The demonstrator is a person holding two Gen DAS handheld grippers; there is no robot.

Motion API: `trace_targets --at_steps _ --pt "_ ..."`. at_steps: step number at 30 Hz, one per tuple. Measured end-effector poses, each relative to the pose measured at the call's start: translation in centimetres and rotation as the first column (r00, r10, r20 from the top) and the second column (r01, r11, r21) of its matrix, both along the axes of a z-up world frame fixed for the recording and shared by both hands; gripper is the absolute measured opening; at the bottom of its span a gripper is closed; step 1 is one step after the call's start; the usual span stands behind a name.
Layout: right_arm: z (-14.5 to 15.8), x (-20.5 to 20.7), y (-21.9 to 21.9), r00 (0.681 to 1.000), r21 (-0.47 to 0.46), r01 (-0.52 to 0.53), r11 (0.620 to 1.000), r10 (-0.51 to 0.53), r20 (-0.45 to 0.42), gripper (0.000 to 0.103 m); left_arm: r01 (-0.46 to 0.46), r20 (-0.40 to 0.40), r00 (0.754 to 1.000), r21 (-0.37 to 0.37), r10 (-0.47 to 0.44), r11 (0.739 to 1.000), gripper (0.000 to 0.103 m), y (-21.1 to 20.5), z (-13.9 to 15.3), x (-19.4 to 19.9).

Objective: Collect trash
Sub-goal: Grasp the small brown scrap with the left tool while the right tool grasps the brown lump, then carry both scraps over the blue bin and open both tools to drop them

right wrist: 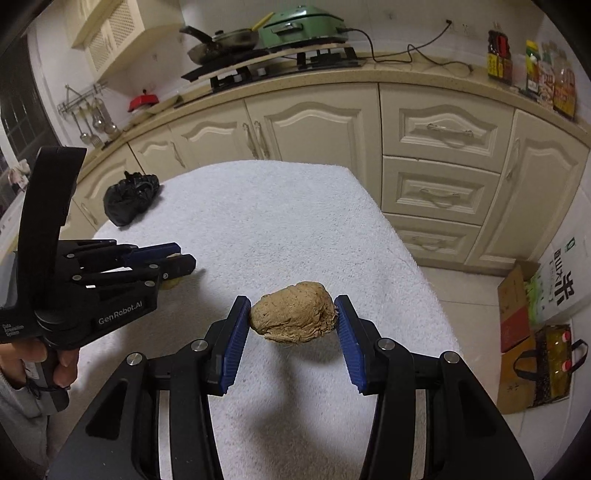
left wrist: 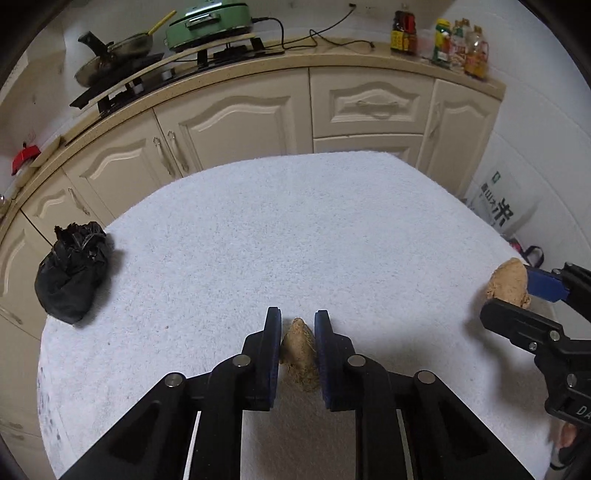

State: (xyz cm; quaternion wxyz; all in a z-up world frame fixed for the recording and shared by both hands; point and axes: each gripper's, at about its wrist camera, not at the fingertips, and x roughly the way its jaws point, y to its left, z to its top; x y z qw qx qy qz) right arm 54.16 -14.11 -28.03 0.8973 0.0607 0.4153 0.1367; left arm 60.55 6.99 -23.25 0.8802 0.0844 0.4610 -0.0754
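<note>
I see the towel-covered table (left wrist: pixel 295 229) filling both views; its near edge is cut off under my grippers, and the towel hides the surface beneath. Behind it runs the cream cabinet row (right wrist: pixel 317 125), bent by the lens, with a stove carrying a green cooker (right wrist: pixel 301 23) and a frying pan (right wrist: pixel 221 42); the bottle labels at the counter's far right are too small for me to read.

A black trash bag (left wrist: pixel 72 275) sits crumpled at the table's left edge, well apart from both grippers. I cannot tell whether its mouth is open.

My right gripper (right wrist: pixel 293 317) holds a large tan lump (right wrist: pixel 293 317) pressed between its blue pads, off the towel with its shadow below. From the left wrist camera that lump is half hidden behind the gripper's fingers at the frame's right edge.

My left gripper (left wrist: pixel 297 345) is pinched narrow on a smaller tan piece (left wrist: pixel 300 356), which lies on the towel between the pads. From the right wrist camera that piece is almost wholly hidden by the fingers. What either scrap is made of, I cannot make out.
</note>
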Motion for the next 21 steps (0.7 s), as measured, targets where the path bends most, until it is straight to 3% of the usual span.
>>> trace_targets --at_steps 5,10,15,21 --pt "0.6 -2.6 -1.8 1.000 0.046 -0.002 0.999 0.001 0.025 0.047 0.010 0.004 1.000 -0.049 -0.010 0.999 0.014 -1.0 2.1 -1.3" --pt "1.6 -5.9 -5.6 0.997 0.085 0.038 0.996 -0.043 0.058 0.047 0.072 0.058 0.996 -0.056 -0.069 0.996 0.014 -5.4 5.4 -5.2" --pt "2.3 -11.0 -12.2 0.987 0.099 0.130 0.986 -0.139 0.084 0.047 0.173 0.083 0.982 -0.061 -0.168 0.983 0.014 -12.4 6.3 -8.1" --pt "1.5 -17.4 -21.7 0.953 0.100 0.290 0.952 -0.297 0.064 0.048 0.304 0.041 0.952 -0.060 -0.302 0.951 0.014 -24.0 4.3 -12.3"
